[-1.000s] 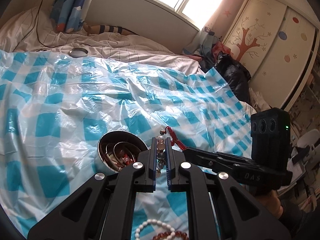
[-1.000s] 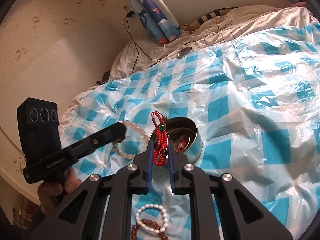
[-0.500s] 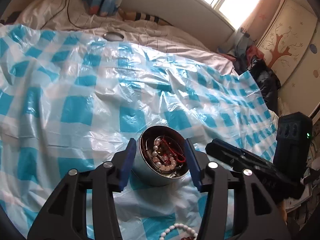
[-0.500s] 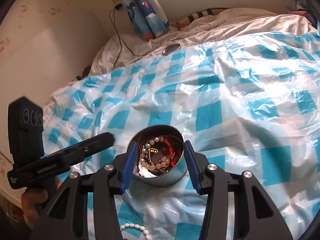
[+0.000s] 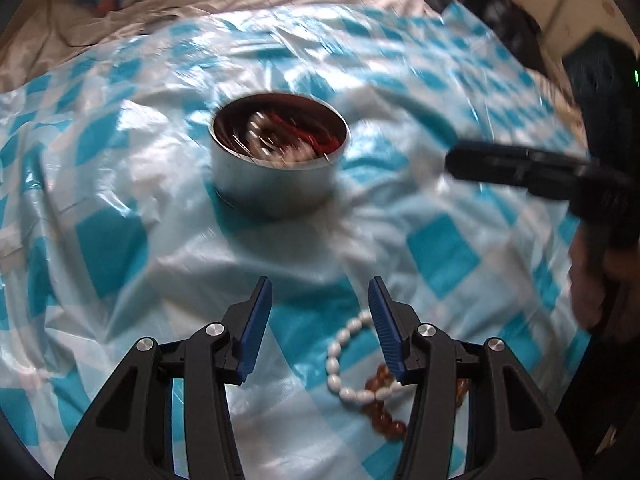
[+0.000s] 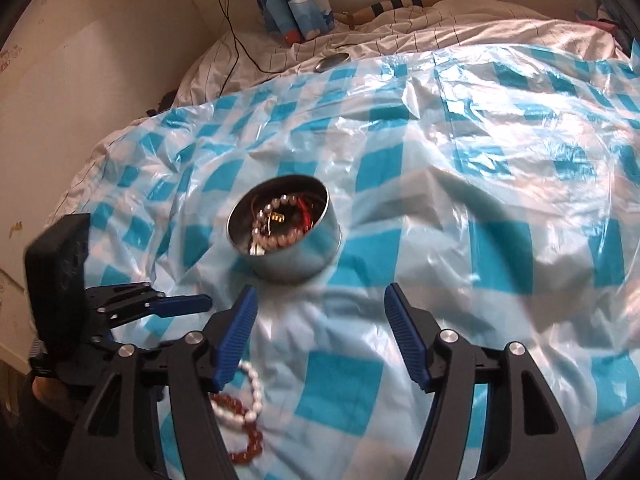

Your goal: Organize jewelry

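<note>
The white bead bracelet (image 5: 352, 360) and the amber bead bracelet (image 5: 384, 408) are lying looped and touching on the checked plastic sheet (image 6: 480, 208), toward its near edge, flat, with no clear long axis. The metal tin (image 6: 288, 236) is standing upright further in. The left gripper (image 5: 320, 320) is being held about half open and empty; the right gripper (image 6: 320, 336) is being opened, empty. One strand is best being pinched across its beads.

jewelry-filled tin (image 6: 285, 232) on the checked sheet (image 6: 460, 208), two bead bracelets (image 6: 244, 420) nearer the cameras
</note>
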A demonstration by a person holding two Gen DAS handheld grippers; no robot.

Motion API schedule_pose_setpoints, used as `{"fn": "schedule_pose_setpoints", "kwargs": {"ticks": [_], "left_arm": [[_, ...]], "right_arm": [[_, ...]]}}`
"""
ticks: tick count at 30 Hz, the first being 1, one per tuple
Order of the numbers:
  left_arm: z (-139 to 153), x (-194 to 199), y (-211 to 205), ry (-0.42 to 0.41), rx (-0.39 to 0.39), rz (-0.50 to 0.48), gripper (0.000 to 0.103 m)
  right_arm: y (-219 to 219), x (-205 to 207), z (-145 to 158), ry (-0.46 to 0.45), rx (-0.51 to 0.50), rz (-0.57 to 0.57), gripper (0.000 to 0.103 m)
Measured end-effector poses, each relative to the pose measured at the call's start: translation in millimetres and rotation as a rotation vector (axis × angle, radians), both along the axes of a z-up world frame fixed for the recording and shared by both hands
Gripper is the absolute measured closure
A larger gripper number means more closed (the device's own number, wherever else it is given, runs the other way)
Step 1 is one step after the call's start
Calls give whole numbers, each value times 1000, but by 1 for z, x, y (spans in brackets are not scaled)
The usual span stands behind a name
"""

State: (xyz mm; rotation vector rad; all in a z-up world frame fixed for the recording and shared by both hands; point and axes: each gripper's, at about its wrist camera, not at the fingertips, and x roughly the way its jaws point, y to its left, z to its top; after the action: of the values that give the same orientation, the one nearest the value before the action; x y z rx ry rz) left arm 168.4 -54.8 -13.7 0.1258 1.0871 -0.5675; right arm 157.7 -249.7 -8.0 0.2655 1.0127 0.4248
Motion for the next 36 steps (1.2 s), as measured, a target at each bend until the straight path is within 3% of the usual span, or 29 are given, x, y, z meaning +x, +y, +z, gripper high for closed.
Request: {"fn": "schedule_pose_setpoints", "kwargs": {"ticks": [5,10,11,14,18,24,28,30,32,34,36], "left_arm": [[-11,-10,-12,1,44,-50,56],[-15,-25,-24,-69,124,-109,59],[-16,-28,-24,-82,138,-116,71],[-18,-35,-29,-107,176,-152,96],[-15,-37,-24,-117,186,-129,97],[-5,-19,21,-116,153,35,97],[-12,-16,28,-102,163,50,96],[-13,-18,28,-102,166,48,96],[-15,-17,28,-93,166,48,96],[-16,-16,28,-83,161,53,96],[-19,-14,29,-65,148,60,95]], "right_arm": [[0,-8,-2,23,6,17,37],[3,-15,3,19,3,43,34],[4,-17,4,21,1,53,33],[11,-22,3,36,-13,95,31],[26,-33,-2,67,-29,185,31],[60,-59,-18,100,-73,343,31],[80,-71,-31,102,-190,395,31],[86,-75,-35,96,-232,408,41],[88,-78,-39,99,-254,419,69],[88,-79,-41,94,-258,422,88],[86,-79,-39,87,-240,415,91]]}}
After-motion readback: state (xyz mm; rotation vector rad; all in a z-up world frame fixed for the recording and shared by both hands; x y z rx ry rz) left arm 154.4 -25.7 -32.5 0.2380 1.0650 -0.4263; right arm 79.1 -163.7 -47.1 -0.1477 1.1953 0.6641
